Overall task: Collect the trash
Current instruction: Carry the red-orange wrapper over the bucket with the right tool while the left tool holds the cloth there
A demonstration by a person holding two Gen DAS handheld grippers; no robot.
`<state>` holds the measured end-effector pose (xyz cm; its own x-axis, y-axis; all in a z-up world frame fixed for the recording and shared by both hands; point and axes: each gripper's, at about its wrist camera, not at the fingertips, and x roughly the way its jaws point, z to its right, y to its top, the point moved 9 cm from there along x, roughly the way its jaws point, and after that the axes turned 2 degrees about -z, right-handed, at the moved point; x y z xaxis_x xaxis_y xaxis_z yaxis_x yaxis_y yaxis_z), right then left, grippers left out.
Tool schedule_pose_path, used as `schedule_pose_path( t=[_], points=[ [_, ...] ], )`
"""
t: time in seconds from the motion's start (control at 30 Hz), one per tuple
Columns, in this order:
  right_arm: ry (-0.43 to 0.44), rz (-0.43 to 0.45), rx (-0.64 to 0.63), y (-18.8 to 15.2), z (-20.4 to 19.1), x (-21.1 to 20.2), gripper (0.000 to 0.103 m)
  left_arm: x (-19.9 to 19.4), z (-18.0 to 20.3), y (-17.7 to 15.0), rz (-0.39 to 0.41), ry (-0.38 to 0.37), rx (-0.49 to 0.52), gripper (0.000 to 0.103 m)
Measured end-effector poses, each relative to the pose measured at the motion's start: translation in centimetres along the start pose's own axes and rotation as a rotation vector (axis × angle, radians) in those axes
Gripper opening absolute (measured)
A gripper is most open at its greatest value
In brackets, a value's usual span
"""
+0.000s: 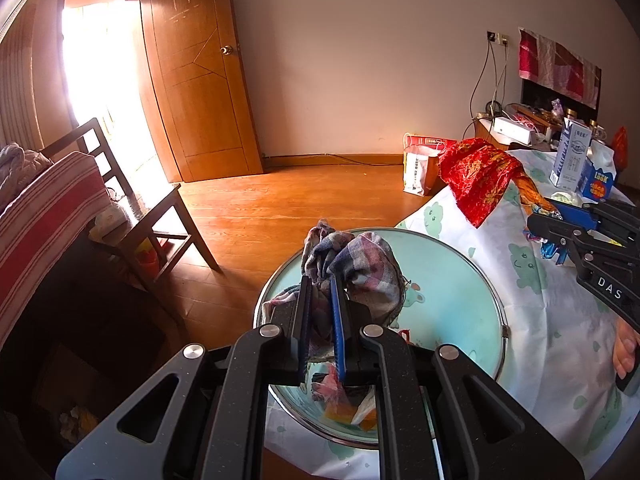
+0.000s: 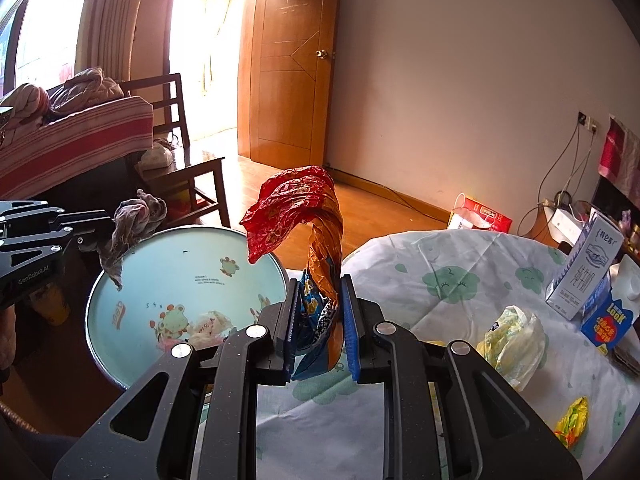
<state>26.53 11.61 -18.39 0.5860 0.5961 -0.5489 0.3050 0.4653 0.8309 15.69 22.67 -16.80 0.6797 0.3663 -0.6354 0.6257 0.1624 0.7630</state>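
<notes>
- Left gripper (image 1: 320, 320): jaws almost fully closed on a checked rag (image 1: 356, 268), held up over the round basin (image 1: 460, 280). Most of the cloth bunches above and to the right of the pads, with a tail hanging low. Risk: on release it could snag on the blue pads, or drape over the left rim and slide to the floor.
- The basin sits at the left edge of the table, part of it apparently overhanging the floor. It already holds some wrappers (image 2: 208, 326). Risk: a bump from either gripper could tip or shove it off.
- Right gripper (image 2: 320, 320): jaws narrow, clamped on the bottom of a crumpled red and orange snack bag (image 2: 296, 208) that stands tall above the pads, over the near table edge just right of the basin. Risk: the grip is low on a light, springy bag, so the top may flop sideways or slip out in transit; it could also fall short, onto the tablecloth (image 2: 400, 264).
- Both grippers are near the basin, so I'd expect a clash if they dump together.
- Still on the table, right side: white plastic wad (image 2: 516, 340), small yellow wrapper (image 2: 574, 420), two cartons (image 2: 588, 268) at far right. Risk: cartons are upright and light; a sweep for the wad could knock them over.
</notes>
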Motion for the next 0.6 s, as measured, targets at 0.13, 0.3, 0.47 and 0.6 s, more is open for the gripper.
schedule_pose_path(
  t=[0.13,0.3,0.47,0.6],
  points=[
    [0.006,0.003,-0.007,0.01,-0.19,-0.02,0.020,0.00,-0.06,-0.01,0.001,0.003,-0.001,0.010],
    [0.019,0.004,-0.002,0.04,-0.29,0.02,0.020,0.17,0.10,-0.19,-0.004,0.002,-0.002,0.010],
    [0.029,0.004,-0.015,0.06,-0.49,0.02,0.020,0.20,0.09,-0.14,-0.004,0.002,-0.002,0.010],
    [0.031,0.007,-0.024,0.08,-0.67,-0.02,0.020,0.20,0.14,-0.10,-0.004,0.002,-0.003,0.010]
  ],
)
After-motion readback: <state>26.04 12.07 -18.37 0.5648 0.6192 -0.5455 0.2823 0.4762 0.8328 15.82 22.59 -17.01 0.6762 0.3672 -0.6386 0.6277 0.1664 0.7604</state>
